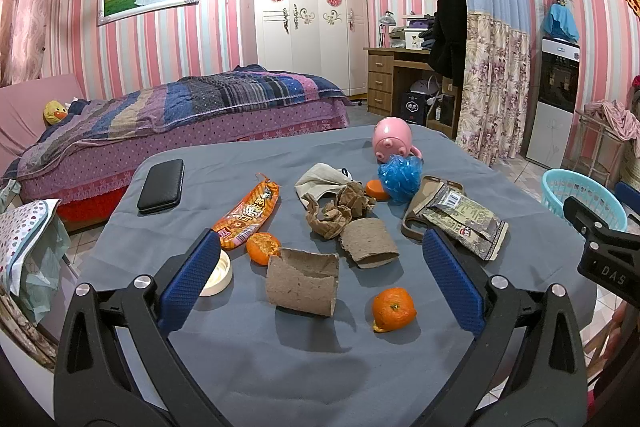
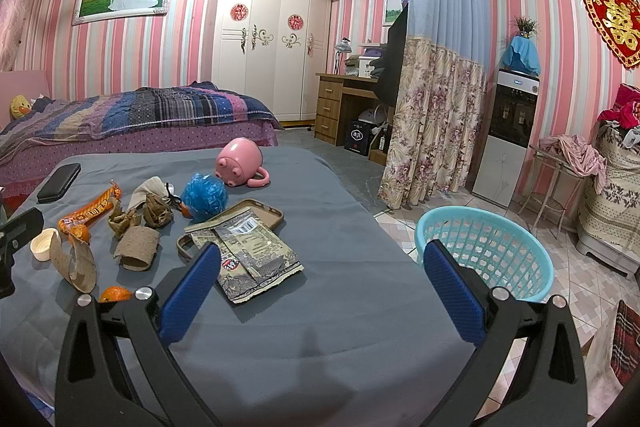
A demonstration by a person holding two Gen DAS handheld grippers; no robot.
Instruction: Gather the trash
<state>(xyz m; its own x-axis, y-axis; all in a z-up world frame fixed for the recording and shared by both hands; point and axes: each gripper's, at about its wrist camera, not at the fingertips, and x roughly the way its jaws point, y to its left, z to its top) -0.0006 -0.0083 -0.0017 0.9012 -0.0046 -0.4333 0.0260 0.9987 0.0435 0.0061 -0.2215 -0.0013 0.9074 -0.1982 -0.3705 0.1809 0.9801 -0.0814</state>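
Observation:
Trash lies scattered on the grey-covered table (image 1: pixel 280 367): two cardboard tube pieces (image 1: pixel 303 287) (image 1: pixel 370 242), crumpled brown paper (image 1: pixel 340 211), an orange snack wrapper (image 1: pixel 250 213), orange peels (image 1: pixel 394 308) (image 1: pixel 263 247), and a greenish foil packet (image 1: pixel 466 219) (image 2: pixel 252 253). My left gripper (image 1: pixel 322 239) hangs open above the near cardboard tube, holding nothing. My right gripper (image 2: pixel 322 251) is open over the table's right part, its left finger beside the foil packet. A turquoise mesh basket (image 2: pixel 486 247) stands on the floor just right of the table.
Also on the table are a black case (image 1: pixel 162 185), a white lid (image 1: pixel 218 273), a pink mug on its side (image 1: pixel 392 139), a blue mesh ball (image 1: pixel 400 177), a beige cloth (image 1: pixel 322 179) and a brown phone case (image 2: pixel 256 213). A bed (image 1: pixel 160 131) stands behind.

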